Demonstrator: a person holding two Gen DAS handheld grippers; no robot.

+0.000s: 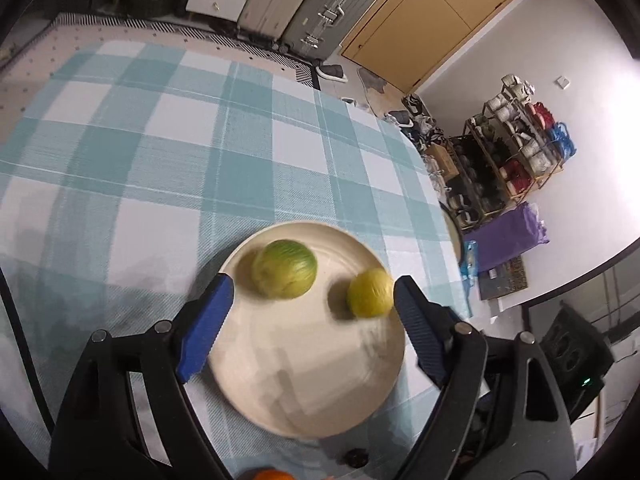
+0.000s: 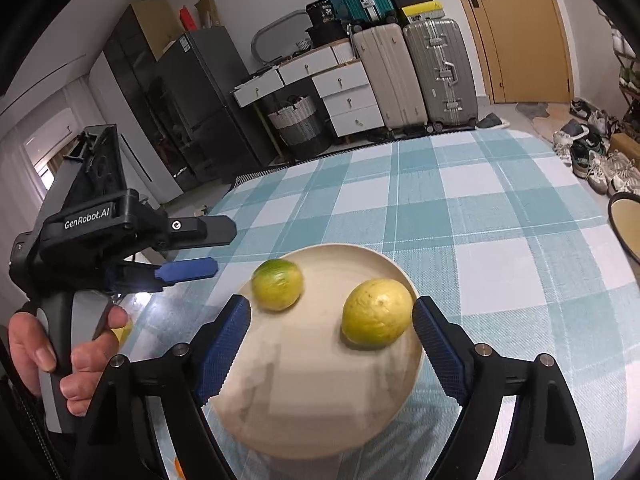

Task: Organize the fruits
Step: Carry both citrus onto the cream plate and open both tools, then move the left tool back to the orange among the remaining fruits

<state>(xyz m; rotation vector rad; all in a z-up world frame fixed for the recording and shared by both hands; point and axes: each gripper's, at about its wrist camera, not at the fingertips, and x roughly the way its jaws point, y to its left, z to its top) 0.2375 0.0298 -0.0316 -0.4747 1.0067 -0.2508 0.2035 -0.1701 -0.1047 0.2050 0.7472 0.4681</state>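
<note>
Right wrist view shows my right tongs [image 2: 331, 312] wide above a round cream plate [image 2: 320, 400] holding a yellow lemon [image 2: 377, 313] and a green lime [image 2: 277, 285]. Left tongs [image 1: 314, 292] are wide too, holding nothing.

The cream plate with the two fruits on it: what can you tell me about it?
The cream plate is round and shallow with a low raised rim, looking like matte ceramic. It lies flat on the blue-and-white checked tablecloth. A greenish lime and a yellower lemon-like fruit rest apart on its far half; the near half is bare. Neither gripper touches it.
</note>
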